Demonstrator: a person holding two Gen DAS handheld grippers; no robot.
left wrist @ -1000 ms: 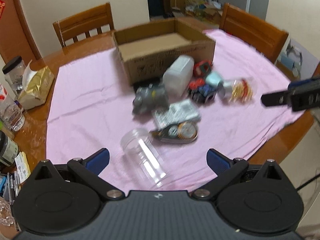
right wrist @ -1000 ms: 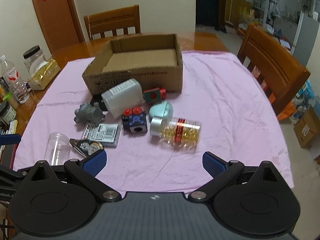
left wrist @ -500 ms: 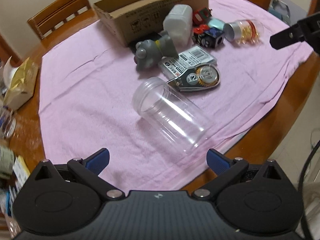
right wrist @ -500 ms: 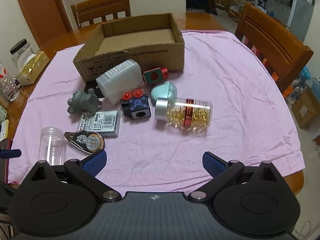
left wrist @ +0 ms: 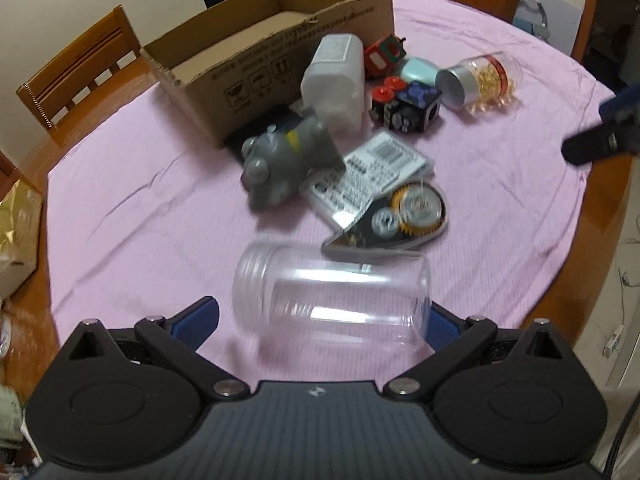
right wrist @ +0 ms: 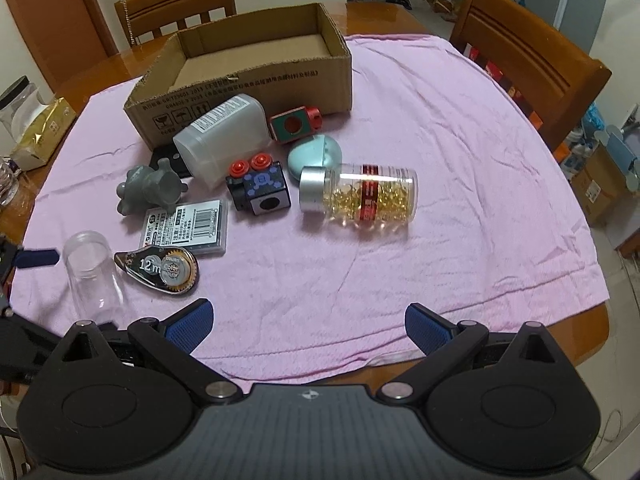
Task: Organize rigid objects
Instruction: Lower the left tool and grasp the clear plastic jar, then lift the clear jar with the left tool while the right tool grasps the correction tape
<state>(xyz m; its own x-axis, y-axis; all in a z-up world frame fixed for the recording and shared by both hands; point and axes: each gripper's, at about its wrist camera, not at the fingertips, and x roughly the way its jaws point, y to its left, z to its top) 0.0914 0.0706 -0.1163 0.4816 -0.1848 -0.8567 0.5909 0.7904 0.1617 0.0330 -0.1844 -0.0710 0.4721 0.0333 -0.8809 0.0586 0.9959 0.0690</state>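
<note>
On the pink cloth [left wrist: 132, 216], the clear jar [left wrist: 332, 296] now lies between the left gripper's [left wrist: 320, 320] spread fingers, closer than before

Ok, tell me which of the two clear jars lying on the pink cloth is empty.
The lidless clear plastic jar lying between the left gripper's open fingers is empty. The other, the silver-capped jar with the red band, holds golden capsules.
</note>
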